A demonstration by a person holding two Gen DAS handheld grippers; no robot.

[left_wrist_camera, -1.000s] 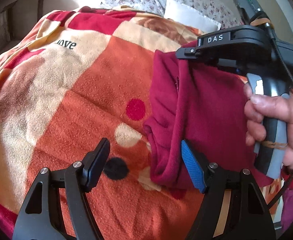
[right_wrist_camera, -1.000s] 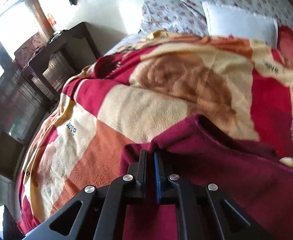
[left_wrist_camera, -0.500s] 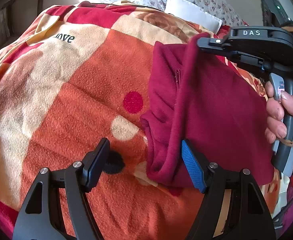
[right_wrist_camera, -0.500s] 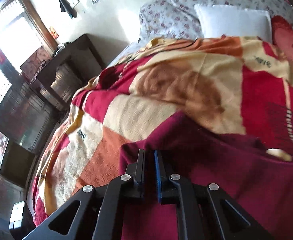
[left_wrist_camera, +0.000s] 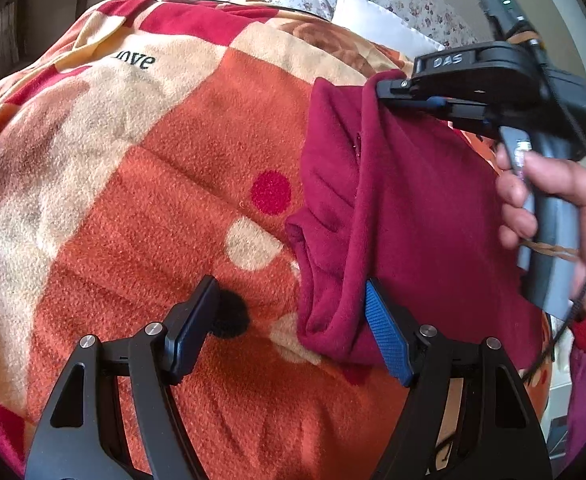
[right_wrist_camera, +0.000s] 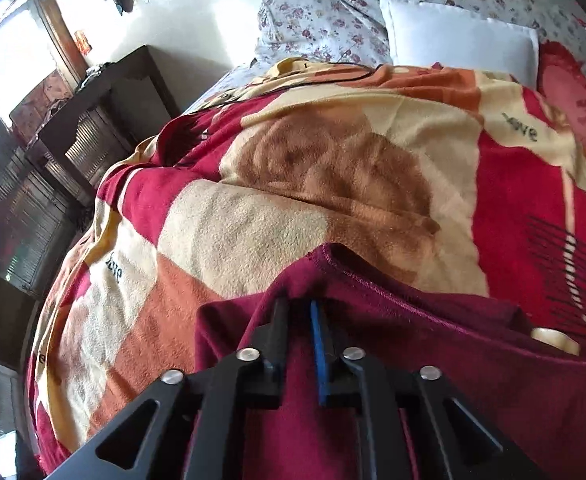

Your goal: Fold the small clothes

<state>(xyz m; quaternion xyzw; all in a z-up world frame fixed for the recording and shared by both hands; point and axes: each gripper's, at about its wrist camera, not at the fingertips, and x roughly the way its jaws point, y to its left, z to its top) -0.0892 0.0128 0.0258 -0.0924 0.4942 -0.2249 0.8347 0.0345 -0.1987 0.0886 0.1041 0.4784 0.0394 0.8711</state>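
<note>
A dark red fleece garment (left_wrist_camera: 413,208) lies on the orange, red and cream blanket (left_wrist_camera: 153,200). My right gripper (left_wrist_camera: 385,92) is shut on the garment's far edge and holds that edge lifted; in the right wrist view the fingers (right_wrist_camera: 299,320) pinch the red cloth (right_wrist_camera: 433,360). My left gripper (left_wrist_camera: 289,320) is open, low over the blanket. Its blue-padded right finger (left_wrist_camera: 385,332) touches the garment's near folded corner. Its left finger (left_wrist_camera: 193,320) is over bare blanket.
A white pillow (right_wrist_camera: 461,36) and flowered bedding (right_wrist_camera: 325,12) lie at the head of the bed. Dark wooden furniture (right_wrist_camera: 93,128) stands beside the bed on the left. The person's hand (left_wrist_camera: 545,208) holds the right gripper's handle.
The right gripper has shifted a little with the garment's edge still pinched, pulling the fold slightly to the right. The left gripper has stayed open in place.
</note>
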